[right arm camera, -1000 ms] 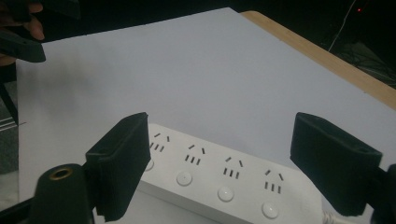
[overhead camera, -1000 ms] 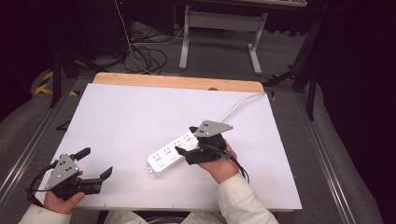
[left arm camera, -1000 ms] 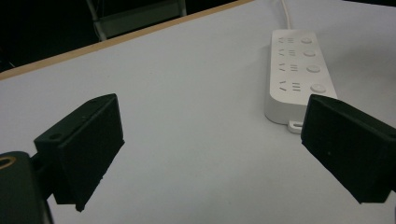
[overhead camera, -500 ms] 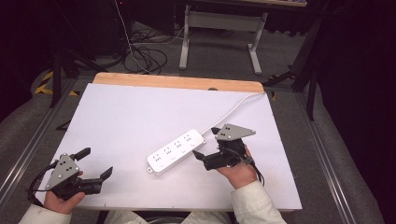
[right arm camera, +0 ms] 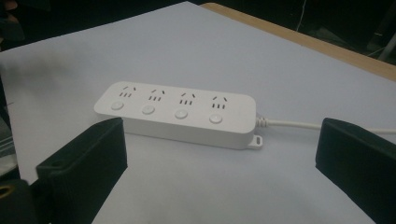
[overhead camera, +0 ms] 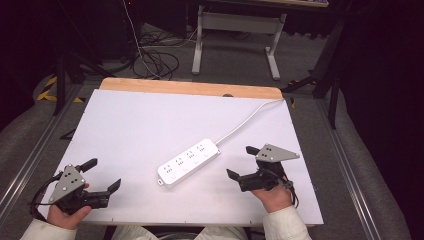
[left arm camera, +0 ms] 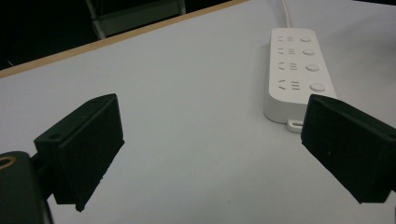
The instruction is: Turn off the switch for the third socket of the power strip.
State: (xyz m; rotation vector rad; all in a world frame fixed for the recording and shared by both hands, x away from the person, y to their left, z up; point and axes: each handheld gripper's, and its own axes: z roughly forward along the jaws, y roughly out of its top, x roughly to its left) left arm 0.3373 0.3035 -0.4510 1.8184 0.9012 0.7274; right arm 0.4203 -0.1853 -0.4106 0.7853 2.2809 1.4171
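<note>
**Both grippers wide open, strip lay alone mid-table**

The white power strip (overhead camera: 189, 162) lay flat on the white table (overhead camera: 135, 120), set at a slant, four sockets and four round buttons facing up. Its cord (overhead camera: 247, 120) ran from the strip's far end off toward the table's wooden back edge. Nothing gripped the strip.

The right gripper (overhead camera: 241, 163) sat just right of the strip, near its far end, held in a hand (overhead camera: 272, 197), jaws spread apart and empty. In the right gripper view the strip (right arm camera: 177, 114) lay beyond both jaws, apart from them.

The left gripper (overhead camera: 102, 174) hung well left of the strip, down by the near edge, jaws spread apart too, nothing between them. In its own view the strip (left arm camera: 296, 70) sat ahead, close to one jaw but clear of it.
</note>
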